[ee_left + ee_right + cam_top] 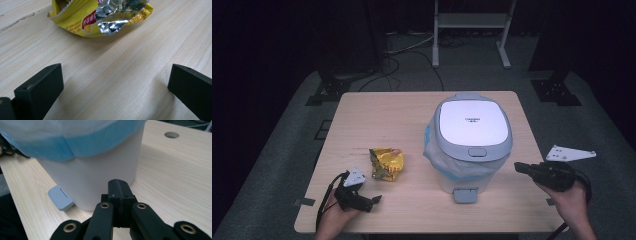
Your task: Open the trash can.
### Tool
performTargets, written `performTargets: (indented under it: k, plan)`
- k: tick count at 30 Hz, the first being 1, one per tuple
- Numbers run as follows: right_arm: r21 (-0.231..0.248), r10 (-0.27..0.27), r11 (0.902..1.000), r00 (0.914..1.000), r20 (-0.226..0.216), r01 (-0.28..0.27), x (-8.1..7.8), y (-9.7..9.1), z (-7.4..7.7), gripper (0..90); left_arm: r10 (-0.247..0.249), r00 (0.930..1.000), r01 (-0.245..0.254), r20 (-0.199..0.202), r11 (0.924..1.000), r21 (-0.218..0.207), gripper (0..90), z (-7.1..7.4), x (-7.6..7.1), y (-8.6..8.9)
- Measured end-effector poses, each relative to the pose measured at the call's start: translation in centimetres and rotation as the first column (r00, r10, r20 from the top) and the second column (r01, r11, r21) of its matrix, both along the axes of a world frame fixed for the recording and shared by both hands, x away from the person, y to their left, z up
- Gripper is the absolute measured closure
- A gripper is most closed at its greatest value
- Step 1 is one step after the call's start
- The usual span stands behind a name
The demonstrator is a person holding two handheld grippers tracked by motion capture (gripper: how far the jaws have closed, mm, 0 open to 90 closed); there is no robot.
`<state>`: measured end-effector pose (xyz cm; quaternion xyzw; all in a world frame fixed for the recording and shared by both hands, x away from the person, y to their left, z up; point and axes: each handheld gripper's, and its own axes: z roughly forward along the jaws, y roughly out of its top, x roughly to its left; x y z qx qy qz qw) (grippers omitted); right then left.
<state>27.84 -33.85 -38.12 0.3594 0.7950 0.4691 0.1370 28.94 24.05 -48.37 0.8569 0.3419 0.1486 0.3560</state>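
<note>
A crumpled yellow snack bag (386,163) with silver foil lining lies on the wooden table (377,115), left of a white pedal bin (470,142). The bin's grey-rimmed lid is shut and a blue liner hangs over its rim. My left gripper (374,200) rests near the table's front left, just short of the bag, open with bare table between its jaws; its own view has the bag (100,17) ahead. My right gripper (519,167) is shut with nothing in it, right of the bin at the table's right edge, and in its view (118,185) points at the bin wall (100,177).
The bin's grey foot pedal (465,194) sticks out toward the front edge. A round cable hole (171,135) sits in the tabletop beyond the bin. Dark floor, cables and a metal stand (472,30) lie beyond the table's far edge.
</note>
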Motion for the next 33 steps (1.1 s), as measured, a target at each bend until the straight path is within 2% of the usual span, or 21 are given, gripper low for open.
performTargets:
  k: [7, 17, 24, 25, 33]
  plan:
    - [0.021, 0.017, 0.9996, 0.9997, 0.018, -0.018, 0.1, 0.2, 1.3, 90.0, -0.002, 1.0, 0.002, 0.0, 1.0, 0.004, 0.0, 0.0, 0.0, 0.0]
    - [0.073, 0.034, 0.9965, 0.9959, 0.083, -0.041, -0.5, -0.3, 4.7, 90.0, -0.002, 1.0, 0.002, 0.0, 1.0, 0.003, 0.0, 0.0, 0.0, 0.0]
    - [0.098, 0.048, 0.9934, 0.9916, 0.12, -0.06, -0.9, -0.4, 6.5, 90.0, -0.002, 1.0, 0.002, 0.0, 1.0, 0.003, 0.0, 0.0, 0.0, 0.0]
    - [0.11, 0.055, 0.9915, 0.9895, 0.134, -0.07, -1.0, -0.4, 7.2, 90.0, -0.002, 1.0, 0.002, 0.0, 1.0, 0.003, 0.0, 0.0, 0.0, 0.0]
    - [0.139, 0.085, 0.9843, 0.9819, 0.169, -0.109, -1.4, 0.1, 9.4, 90.0, -0.002, 1.0, 0.002, 0.0, 1.0, 0.003, 0.0, 0.0, 0.0, 0.0]
